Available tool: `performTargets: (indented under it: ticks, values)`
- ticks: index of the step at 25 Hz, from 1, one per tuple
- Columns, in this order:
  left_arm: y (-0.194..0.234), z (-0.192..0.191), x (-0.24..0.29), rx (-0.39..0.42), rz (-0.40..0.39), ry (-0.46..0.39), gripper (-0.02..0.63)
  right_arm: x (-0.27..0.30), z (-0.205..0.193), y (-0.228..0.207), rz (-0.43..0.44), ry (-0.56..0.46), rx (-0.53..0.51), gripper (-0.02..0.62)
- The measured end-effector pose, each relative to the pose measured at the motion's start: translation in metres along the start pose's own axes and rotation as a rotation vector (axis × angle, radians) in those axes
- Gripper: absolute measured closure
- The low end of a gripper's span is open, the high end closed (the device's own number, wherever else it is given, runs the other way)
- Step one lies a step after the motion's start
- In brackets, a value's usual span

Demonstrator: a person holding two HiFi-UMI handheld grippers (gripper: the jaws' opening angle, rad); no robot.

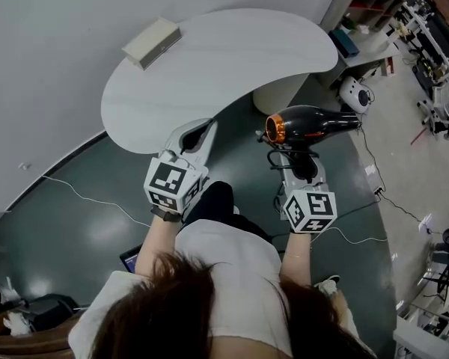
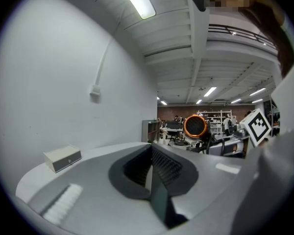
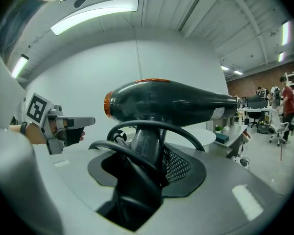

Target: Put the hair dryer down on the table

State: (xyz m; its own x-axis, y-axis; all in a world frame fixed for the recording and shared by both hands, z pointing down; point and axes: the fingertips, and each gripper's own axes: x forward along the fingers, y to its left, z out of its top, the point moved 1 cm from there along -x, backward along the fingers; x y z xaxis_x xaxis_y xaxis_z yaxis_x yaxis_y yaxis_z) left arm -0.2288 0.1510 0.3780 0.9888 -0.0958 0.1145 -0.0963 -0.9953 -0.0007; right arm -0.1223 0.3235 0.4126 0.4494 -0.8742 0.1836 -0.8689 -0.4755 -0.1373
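Observation:
A black hair dryer [image 1: 313, 123] with an orange ring at its back end hangs in the air just off the near right edge of the white curved table [image 1: 232, 58]. My right gripper [image 1: 295, 163] is shut on the dryer's handle [image 3: 146, 146], and its barrel [image 3: 176, 102] lies level across the right gripper view. The black cord [image 3: 179, 130] loops around the handle. My left gripper [image 1: 197, 136] is shut and empty at the table's near edge. In the left gripper view the hair dryer [image 2: 195, 126] shows end-on to the right.
A flat beige box [image 1: 151, 42] lies at the table's far left; it is also in the left gripper view [image 2: 62, 158]. The table's round pedestal [image 1: 280, 92] stands under its right part. A shelf [image 1: 352, 40], a white round device [image 1: 355, 94] and floor cables [image 1: 382, 193] are to the right.

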Motion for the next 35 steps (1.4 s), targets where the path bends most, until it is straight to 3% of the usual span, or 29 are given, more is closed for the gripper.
performTargets:
  ticks: [10, 25, 35]
  values:
    - [0.02, 0.0, 0.065, -0.003, -0.001, 0.005, 0.548, 0.047, 0.009, -0.042, 0.001, 0.005, 0.013, 0.403]
    - [0.119, 0.024, 0.225, -0.031, -0.047, -0.001, 0.548, 0.207, 0.054, -0.098, -0.006, 0.049, 0.0, 0.403]
    - [0.157, 0.023, 0.264, -0.051, -0.055, 0.011, 0.548, 0.263, 0.062, -0.109, -0.005, 0.078, 0.004, 0.403]
